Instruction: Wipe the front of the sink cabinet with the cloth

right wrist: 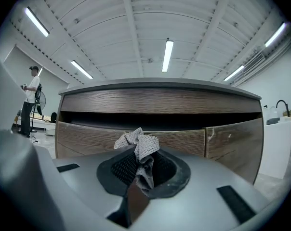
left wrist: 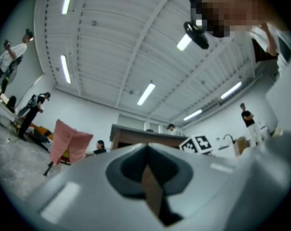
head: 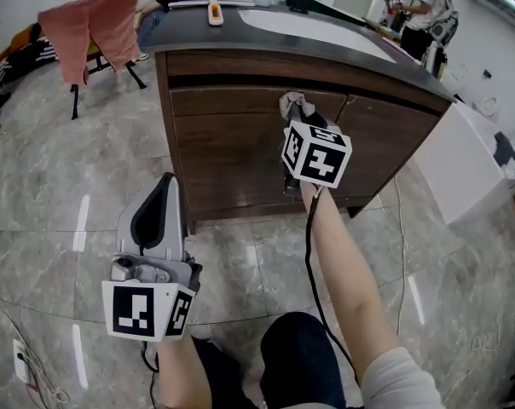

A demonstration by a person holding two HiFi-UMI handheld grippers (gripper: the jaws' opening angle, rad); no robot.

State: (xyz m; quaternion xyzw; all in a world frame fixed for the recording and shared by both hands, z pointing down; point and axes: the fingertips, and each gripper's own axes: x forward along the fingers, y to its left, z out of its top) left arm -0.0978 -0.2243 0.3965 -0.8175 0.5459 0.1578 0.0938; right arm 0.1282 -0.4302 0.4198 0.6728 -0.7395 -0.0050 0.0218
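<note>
Marble floor (head: 53, 254) fronts the cabinet (head: 232, 143), where the right hand-held gripper (right wrist: 140, 170) clamps the cloth (right wrist: 138, 146); the left hand-held gripper (left wrist: 146, 155) hangs clenched, empty.

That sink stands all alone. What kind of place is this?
Probably a big workshop or test hall, not a home: the sink cabinet stands alone on open floor, under long ceiling lights.

Pink sheet (head: 91, 24) on stand (head: 74, 100), white bin (head: 462, 164), grey tiled floor (head: 61, 194)
</note>
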